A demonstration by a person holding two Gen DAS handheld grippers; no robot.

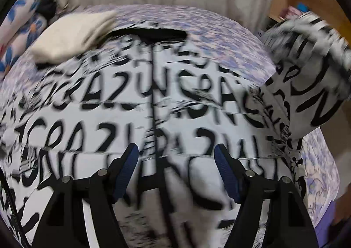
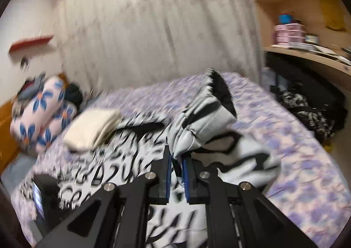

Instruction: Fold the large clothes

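A white jacket (image 1: 140, 116) with black lettering lies spread front-up on the bed, one sleeve (image 2: 206, 116) lifted.

- The left gripper (image 1: 176, 167) hangs with its jaws spread wide, nothing between them.
- The right gripper (image 2: 176, 163) is raised, jaws pinched on a jacket sleeve (image 2: 197, 120).
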